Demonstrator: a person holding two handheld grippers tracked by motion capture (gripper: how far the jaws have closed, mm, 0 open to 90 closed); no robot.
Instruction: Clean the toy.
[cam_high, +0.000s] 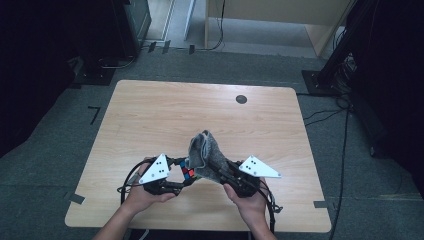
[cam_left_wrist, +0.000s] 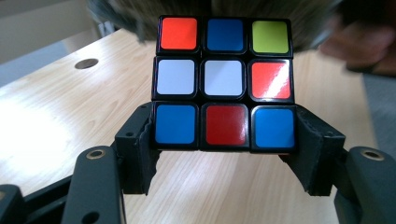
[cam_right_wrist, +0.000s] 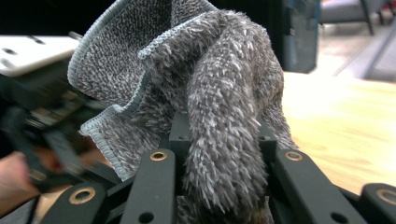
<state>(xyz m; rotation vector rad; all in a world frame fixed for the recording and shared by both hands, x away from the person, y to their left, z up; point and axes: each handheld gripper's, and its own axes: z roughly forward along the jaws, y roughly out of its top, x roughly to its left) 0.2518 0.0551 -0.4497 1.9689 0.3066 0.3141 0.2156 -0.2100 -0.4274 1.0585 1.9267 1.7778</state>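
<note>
A light wooden tabletop with rounded corners is seen from the high view, its grain running across from side to side. A small dark round disc is set into its surface near the far edge, right of the middle. Strips of dark tape are stuck at its near left and near right edges. The tabletop is stood on a grey carpeted floor, on which black cables are trailed along the right side and a short dark tape mark is laid to the left. In the left gripper view the same pale wood and the round disc are shown.
</note>
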